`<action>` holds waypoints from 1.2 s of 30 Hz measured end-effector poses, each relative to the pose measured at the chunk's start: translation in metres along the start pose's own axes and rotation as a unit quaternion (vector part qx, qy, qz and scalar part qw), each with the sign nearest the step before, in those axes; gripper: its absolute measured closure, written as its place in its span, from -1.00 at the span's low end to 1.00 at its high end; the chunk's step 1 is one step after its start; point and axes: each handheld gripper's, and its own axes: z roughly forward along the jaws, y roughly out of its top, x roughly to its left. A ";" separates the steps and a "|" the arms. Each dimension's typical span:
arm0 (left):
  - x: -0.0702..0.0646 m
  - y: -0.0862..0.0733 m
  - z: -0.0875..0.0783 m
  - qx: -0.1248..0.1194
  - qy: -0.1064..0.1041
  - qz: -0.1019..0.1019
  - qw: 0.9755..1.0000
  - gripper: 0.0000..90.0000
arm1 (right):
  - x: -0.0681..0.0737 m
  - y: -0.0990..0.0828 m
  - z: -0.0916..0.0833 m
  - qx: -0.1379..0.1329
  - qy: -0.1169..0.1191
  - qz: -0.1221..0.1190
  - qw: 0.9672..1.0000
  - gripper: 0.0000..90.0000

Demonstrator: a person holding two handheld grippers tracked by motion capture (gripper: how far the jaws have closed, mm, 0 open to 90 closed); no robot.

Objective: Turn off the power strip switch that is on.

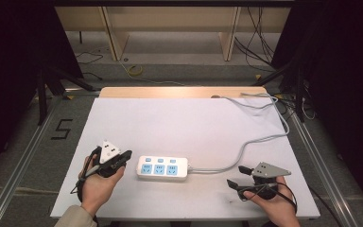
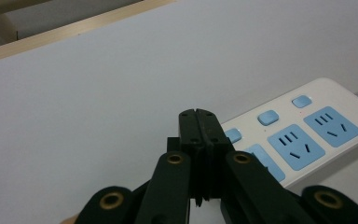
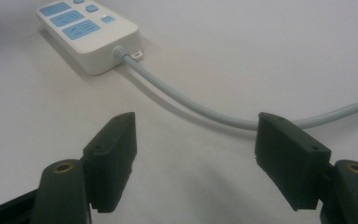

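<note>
so i'm hovering the left gripper (image 1: pixel 128 154) just beside the left end of the white power strip (image 1: pixel 163 168), jaws clenched together with nothing between them. the right gripper (image 1: pixel 237 177) is sitting off to the strip's right with jaws spread wide and empty, near the grey cord (image 1: pixel 246 147). the strip's lying flat on the white table (image 1: pixel 179 118), near the front edge, between both grippers.
</note>
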 end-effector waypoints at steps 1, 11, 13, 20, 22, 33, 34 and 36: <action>-0.001 0.000 0.001 -0.001 0.000 -0.001 1.000 0.99 | 0.000 0.000 0.000 0.000 0.000 0.000 1.000 -0.32; -0.007 0.004 0.005 0.004 -0.007 0.007 1.000 0.99 | 0.000 0.000 0.000 0.000 0.001 -0.001 1.000 -0.32; -0.008 0.005 0.006 0.003 -0.008 0.008 1.000 0.99 | 0.000 0.000 0.000 0.000 0.001 -0.001 1.000 -0.32; -0.012 0.007 0.009 0.005 -0.012 0.012 1.000 0.99 | 0.000 0.000 0.000 0.001 0.001 -0.001 1.000 -0.32; -0.013 0.008 0.010 0.006 -0.013 0.014 1.000 0.99 | 0.000 0.000 0.000 0.001 0.001 -0.001 1.000 -0.32; -0.018 0.011 0.015 0.009 -0.019 0.016 1.000 0.99 | 0.000 0.000 0.000 0.001 0.001 -0.001 1.000 -0.32; -0.019 0.011 0.015 0.011 -0.020 0.018 1.000 0.99 | 0.000 0.000 0.000 0.001 0.002 -0.001 1.000 -0.32; -0.020 0.011 0.016 0.012 -0.022 0.017 1.000 0.99 | 0.000 0.000 0.000 0.001 0.002 -0.001 1.000 -0.32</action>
